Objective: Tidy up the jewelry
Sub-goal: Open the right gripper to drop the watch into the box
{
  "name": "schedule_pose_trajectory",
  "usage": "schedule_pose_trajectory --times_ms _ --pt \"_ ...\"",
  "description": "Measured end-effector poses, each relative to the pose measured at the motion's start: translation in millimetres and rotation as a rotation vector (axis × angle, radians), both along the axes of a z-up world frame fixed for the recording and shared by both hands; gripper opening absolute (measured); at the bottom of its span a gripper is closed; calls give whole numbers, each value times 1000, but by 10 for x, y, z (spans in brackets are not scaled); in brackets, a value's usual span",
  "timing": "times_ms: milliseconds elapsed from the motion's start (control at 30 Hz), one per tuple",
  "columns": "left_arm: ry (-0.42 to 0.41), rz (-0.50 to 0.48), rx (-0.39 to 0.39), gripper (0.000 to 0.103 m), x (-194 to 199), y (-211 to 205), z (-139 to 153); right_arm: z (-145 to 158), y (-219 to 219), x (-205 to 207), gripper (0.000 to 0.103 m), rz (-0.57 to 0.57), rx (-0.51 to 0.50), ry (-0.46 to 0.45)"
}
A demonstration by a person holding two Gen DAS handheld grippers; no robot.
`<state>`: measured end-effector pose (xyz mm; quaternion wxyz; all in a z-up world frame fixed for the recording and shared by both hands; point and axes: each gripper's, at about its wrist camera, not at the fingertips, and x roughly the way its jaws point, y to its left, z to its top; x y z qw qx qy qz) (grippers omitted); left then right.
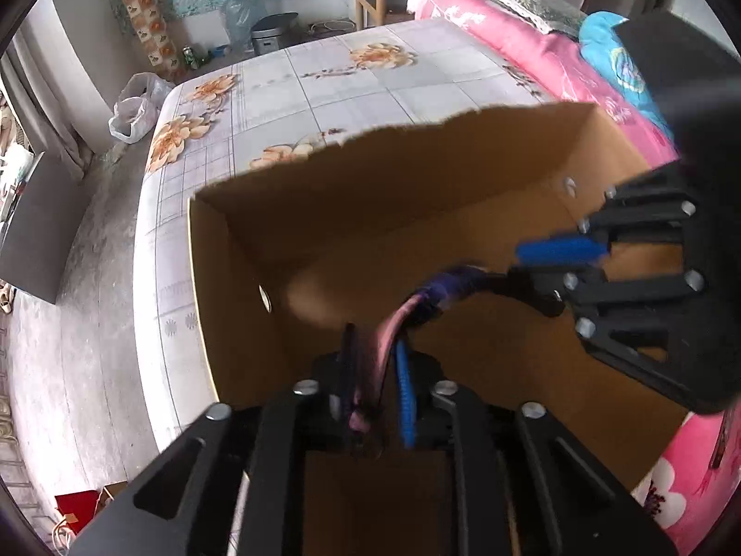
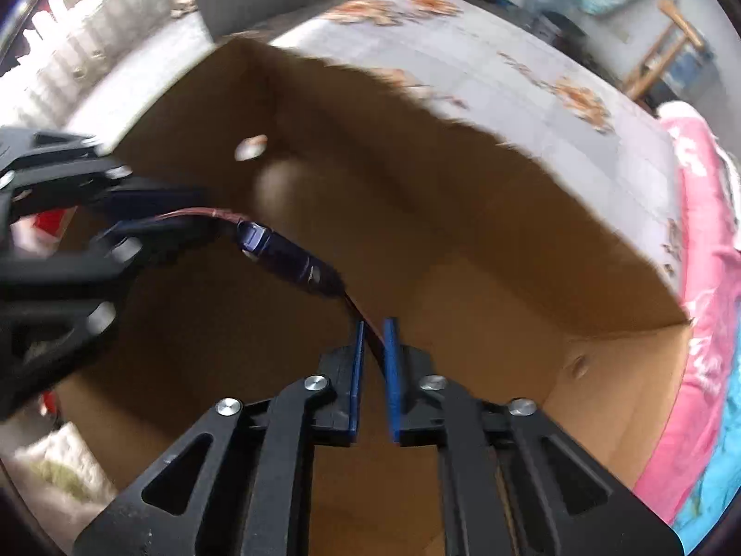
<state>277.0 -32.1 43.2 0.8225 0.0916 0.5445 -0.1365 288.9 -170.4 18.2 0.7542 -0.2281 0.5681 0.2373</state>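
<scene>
Bracelet (image 2: 287,257) over cardboard box (image 1: 241,278), bed (image 1: 347,88) behind

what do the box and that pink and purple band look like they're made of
Box: plain brown cardboard, matte, with a ragged torn top edge. Band: looks like a soft pink strap, perhaps fabric, with a glossy dark purple middle piece, maybe plastic; blur leaves it uncertain.

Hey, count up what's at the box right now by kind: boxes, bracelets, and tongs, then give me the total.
Cardboard box: 1
Bracelet, pink strap with a dark purple part, strung between both tongs over the box: 1
Tongs: 2, the left tongs and the right tongs
Total: 4
</scene>
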Motion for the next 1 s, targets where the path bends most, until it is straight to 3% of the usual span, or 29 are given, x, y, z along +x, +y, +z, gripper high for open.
schedule_pose_trajectory --times_ms 100,267,367,533,667,833,1000 --pt "-73 25 -28 41 51 62 132 9 -89 152 21 -66 5 -15" --pt "-154 51 -107 48 -42 186 312 102 -251 137 21 -110 38 -52" --pt "-188 60 -100 52 -82 232 387 194 -300 45 21 -121 41 -78" --pt "-269 64 -106 72 -344 378 550 262 -360 19 28 -170 136 -107" --pt "-316 84 -132 81 -678 532 644 561 -428 -239 40 -207 252 -197" --pt "-341 147 -229 88 -1210 774 609 933 -419 -822 52 -266 458 -284" --pt "-354 214 -254 95 -1649 902 428 902 -407 -1459 63 -299 587 -336"
